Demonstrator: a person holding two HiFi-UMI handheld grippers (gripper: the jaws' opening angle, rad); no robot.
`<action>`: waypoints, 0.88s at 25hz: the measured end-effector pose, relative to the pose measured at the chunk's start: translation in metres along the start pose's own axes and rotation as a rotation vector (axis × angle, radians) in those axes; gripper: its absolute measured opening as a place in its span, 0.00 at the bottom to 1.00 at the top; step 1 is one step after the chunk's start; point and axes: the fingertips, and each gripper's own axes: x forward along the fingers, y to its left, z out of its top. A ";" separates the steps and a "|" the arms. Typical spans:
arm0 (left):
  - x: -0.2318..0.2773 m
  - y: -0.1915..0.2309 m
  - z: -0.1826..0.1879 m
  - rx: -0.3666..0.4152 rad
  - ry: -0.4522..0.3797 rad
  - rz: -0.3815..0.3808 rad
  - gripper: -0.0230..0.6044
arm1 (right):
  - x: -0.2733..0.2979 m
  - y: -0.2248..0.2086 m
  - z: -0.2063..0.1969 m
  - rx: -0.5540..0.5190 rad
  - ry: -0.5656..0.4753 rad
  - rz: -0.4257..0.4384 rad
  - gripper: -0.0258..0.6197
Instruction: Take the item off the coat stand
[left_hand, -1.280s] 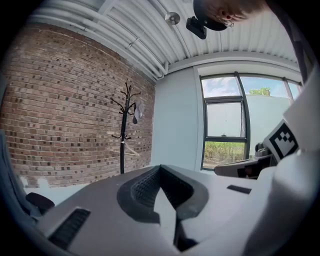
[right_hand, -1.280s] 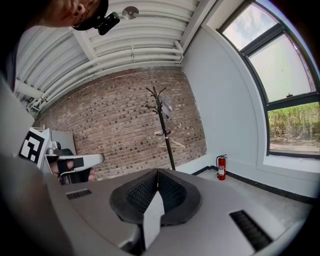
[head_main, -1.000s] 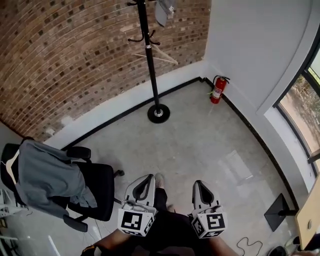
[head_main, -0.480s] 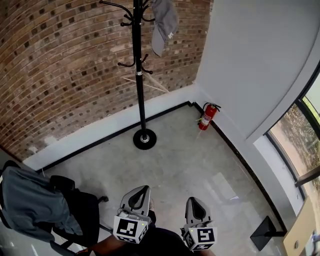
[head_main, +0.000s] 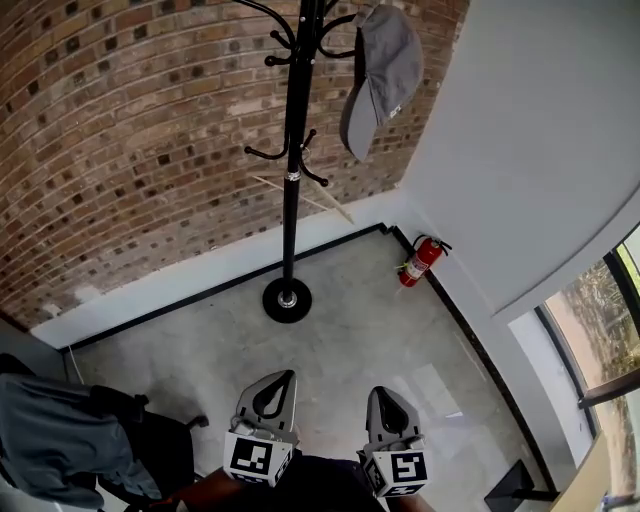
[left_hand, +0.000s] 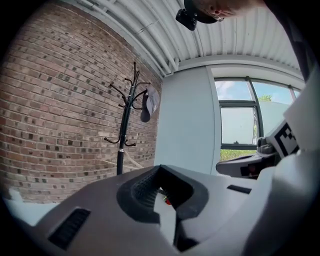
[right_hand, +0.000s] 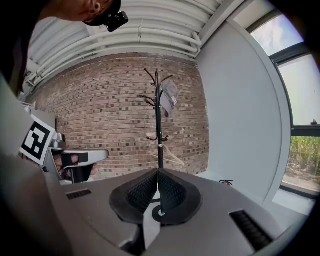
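Observation:
A black coat stand (head_main: 291, 150) rises in front of the brick wall, its round base (head_main: 287, 299) on the grey floor. A grey cap (head_main: 383, 72) hangs from an upper right hook, and a pale wooden hanger (head_main: 303, 196) hangs lower on the pole. Both grippers are held low and near the body, well short of the stand. My left gripper (head_main: 283, 378) and right gripper (head_main: 381, 394) are shut with nothing in them. The stand and cap (left_hand: 148, 103) appear far off in the left gripper view, over the left gripper (left_hand: 160, 171). The right gripper (right_hand: 158, 172) points straight at the pole, with the cap (right_hand: 169, 97) high up.
A red fire extinguisher (head_main: 420, 262) stands in the corner by the white wall. An office chair with a grey jacket (head_main: 55, 450) over it is at the lower left. A window (head_main: 610, 310) runs along the right side. Bare grey floor lies between me and the stand.
The view has lifted and come closer: the stand's top and the cap now show fully and larger. The chair has slid toward the lower left corner. Both grippers stay low and shut.

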 end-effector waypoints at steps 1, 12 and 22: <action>0.005 0.010 0.005 0.001 -0.005 0.006 0.08 | 0.013 0.001 0.009 -0.019 -0.012 0.005 0.06; 0.036 0.090 0.031 -0.012 -0.045 0.194 0.08 | 0.142 -0.007 0.096 -0.129 -0.135 0.098 0.06; 0.095 0.124 0.069 0.021 -0.075 0.393 0.08 | 0.245 -0.046 0.210 -0.169 -0.389 0.145 0.14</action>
